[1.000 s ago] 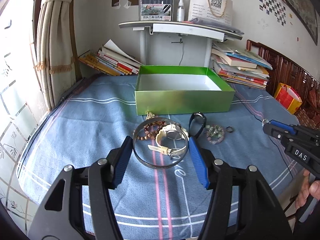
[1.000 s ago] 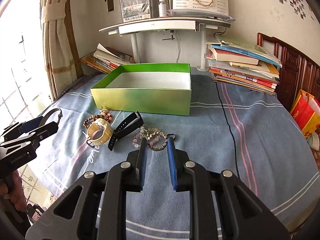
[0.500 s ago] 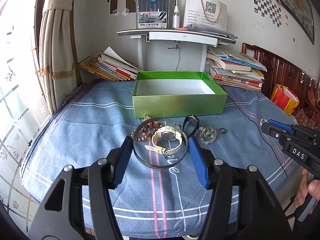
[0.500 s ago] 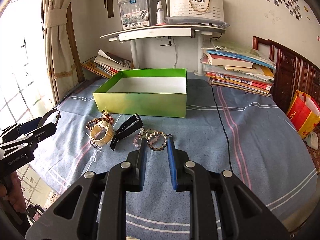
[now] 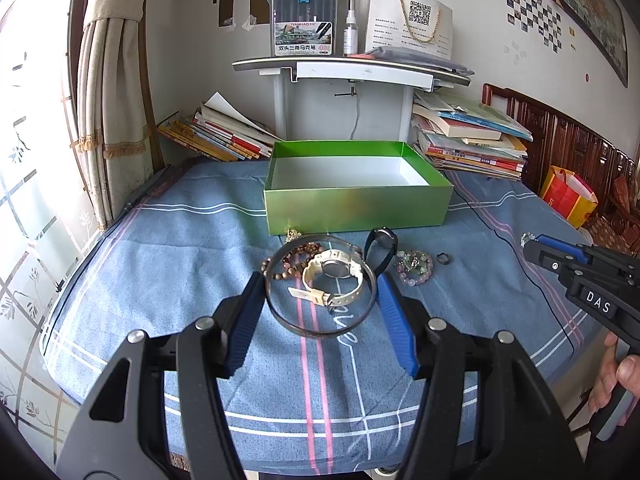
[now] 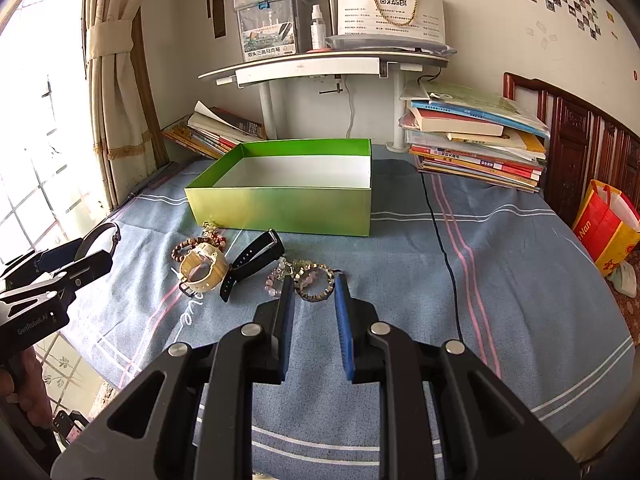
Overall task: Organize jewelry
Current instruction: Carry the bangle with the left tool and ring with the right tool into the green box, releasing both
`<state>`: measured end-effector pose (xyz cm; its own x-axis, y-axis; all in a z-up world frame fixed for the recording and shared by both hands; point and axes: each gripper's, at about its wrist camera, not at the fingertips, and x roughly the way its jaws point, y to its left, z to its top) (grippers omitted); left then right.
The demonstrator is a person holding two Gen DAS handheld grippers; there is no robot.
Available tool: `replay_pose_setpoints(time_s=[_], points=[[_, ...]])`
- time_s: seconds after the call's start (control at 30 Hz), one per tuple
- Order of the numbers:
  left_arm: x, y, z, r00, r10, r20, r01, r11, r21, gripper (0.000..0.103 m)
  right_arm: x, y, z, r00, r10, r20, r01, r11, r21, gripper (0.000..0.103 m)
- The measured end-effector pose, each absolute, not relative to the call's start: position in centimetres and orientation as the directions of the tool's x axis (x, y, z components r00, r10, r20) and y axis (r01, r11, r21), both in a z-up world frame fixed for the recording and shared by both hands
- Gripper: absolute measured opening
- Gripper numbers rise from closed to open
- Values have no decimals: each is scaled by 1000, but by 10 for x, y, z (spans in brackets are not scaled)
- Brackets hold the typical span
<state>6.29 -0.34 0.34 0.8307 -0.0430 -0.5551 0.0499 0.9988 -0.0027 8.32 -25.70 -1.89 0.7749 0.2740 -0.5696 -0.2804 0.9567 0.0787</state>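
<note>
Blue checked cloth [image 5: 160, 264] covers the surface, with book stacks and a small white shelf behind. Open green box [image 5: 356, 208] sits at mid-cloth, interior apparently empty so far as you can see it.

Your left gripper [image 5: 320, 300] has its jaws clamped across a dark metal bangle [image 5: 280, 316], pads touching its rim on both sides; the right-wrist view shows it raised off the cloth. Below it on the cloth, just in front of the box: cream watch [image 6: 200, 268], brown wooden-bead bracelet [image 6: 182, 245], black watch [image 6: 252, 262], pink-and-green bead bracelets [image 6: 312, 280], small dark ring [image 5: 442, 258].

Your right gripper [image 6: 314, 304] hovers near the bead bracelets, jaws narrowly apart, nothing between them.

Step in hand, as judged: first item picked, transport pending. Next move: carry the bangle forward over the box's near wall, lower it inside, then part the jaws. Keep it clear of the rim.
</note>
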Motion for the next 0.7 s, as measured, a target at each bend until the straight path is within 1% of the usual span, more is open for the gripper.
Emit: replay_pose_setpoints(time_s=[0.37, 0.7], points=[[77, 0, -3, 817, -46, -574, 50, 999, -8, 57, 96, -255, -21, 770, 265, -581, -269, 960, 81, 20], [114, 5, 3, 816, -44, -577, 48, 999, -7, 57, 131, -253, -13, 779, 257, -572, -263, 962, 74, 20]])
